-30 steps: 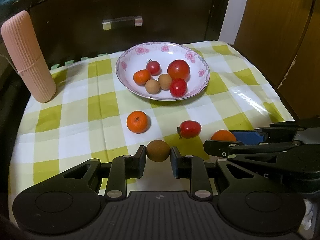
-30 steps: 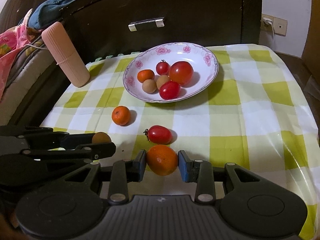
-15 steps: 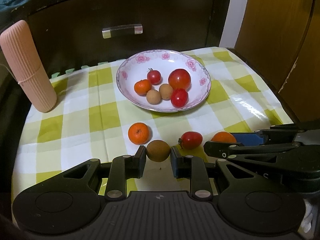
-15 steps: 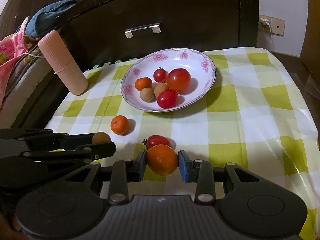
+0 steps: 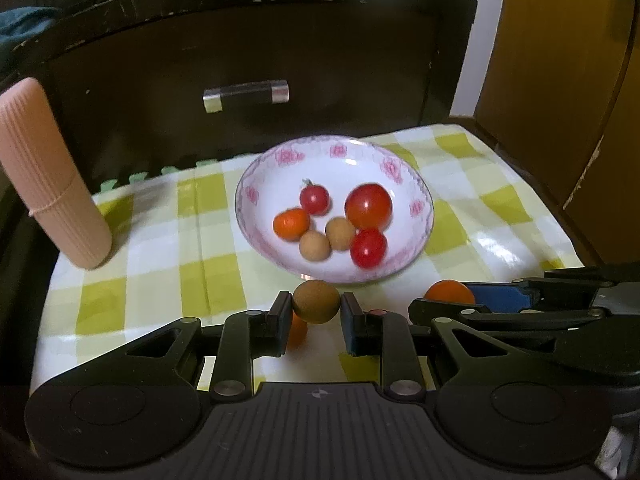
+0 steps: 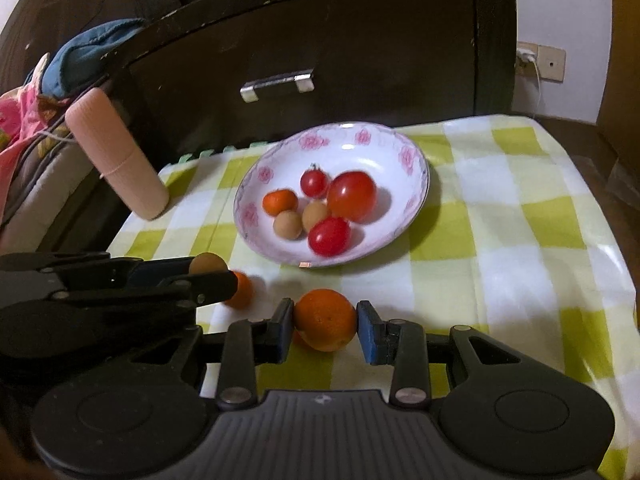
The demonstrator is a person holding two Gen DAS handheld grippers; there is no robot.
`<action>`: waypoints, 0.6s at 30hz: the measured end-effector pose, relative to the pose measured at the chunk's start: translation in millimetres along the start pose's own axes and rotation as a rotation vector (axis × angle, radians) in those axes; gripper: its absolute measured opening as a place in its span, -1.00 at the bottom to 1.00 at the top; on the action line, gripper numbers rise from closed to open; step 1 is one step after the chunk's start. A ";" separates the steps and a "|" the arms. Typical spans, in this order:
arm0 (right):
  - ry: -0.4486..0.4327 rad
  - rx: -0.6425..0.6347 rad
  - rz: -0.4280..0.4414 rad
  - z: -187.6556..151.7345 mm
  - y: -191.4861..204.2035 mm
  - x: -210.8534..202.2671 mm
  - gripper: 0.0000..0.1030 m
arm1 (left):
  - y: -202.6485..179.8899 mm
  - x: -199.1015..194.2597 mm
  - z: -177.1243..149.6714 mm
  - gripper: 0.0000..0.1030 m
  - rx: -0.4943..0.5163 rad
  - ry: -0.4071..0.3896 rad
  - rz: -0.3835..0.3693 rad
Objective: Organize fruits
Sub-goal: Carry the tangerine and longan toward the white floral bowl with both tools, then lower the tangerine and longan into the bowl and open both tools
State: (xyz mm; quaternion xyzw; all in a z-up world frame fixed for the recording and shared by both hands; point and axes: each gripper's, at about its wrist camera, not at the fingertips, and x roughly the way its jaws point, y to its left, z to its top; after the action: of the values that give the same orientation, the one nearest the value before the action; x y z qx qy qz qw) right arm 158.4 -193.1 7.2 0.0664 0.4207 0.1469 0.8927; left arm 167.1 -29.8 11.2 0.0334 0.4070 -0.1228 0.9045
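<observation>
1. Left wrist view: the left gripper (image 5: 316, 314) pinches a brown round fruit (image 5: 316, 301) between its two jaws, held just before the near rim of the flowered bowl (image 5: 256, 176).
2. In the right wrist view, the right gripper (image 6: 325, 326) has its jaws pressed on an orange (image 6: 326, 319), also in front of the bowl and above the checked tablecloth (image 6: 520, 216).
3. The bowl holds six fruits: three red tomatoes, one small orange fruit and two brown ones. One small mandarin (image 6: 240, 288) lies on the cloth, partly hidden behind the left gripper.
4. I judge that the step in hand is the carrying of both fruits to the bowl. The next move calls for bringing each fruit over the rim, to a free place in the bowl, and only then opening the jaws, so the round fruit does not roll out.
5. No brand, label or readable writing is seen; the bowl shows only pink flowers, and the pink ribbed cylinder (image 5: 48, 176) is plain.
</observation>
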 end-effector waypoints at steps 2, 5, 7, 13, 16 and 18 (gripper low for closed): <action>-0.007 0.007 -0.002 5.3 -2.7 2.5 -0.35 | 0.6 3.4 4.6 -0.38 -0.002 -0.006 -0.001; -0.017 0.015 -0.004 13.2 -5.9 7.2 -0.35 | 2.4 9.6 12.3 -0.38 -0.007 -0.013 0.001; -0.026 0.023 -0.005 18.3 -8.5 11.2 -0.35 | 3.9 14.5 17.4 -0.38 -0.006 -0.016 0.005; -0.039 0.049 -0.010 32.5 -16.5 24.8 -0.35 | 6.1 29.7 31.8 -0.38 -0.005 -0.019 0.005; -0.047 0.061 -0.013 39.8 -20.9 31.2 -0.35 | 7.6 37.1 39.4 -0.38 -0.011 -0.019 0.003; -0.051 0.070 -0.011 45.0 -24.4 35.8 -0.35 | 7.8 41.7 44.0 -0.38 -0.007 -0.023 0.006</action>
State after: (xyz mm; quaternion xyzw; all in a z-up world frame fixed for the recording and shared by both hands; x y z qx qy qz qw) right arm 219.8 -204.6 3.7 0.0991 0.4032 0.1254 0.9010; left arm 227.7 -37.5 9.1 0.0303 0.3967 -0.1189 0.9097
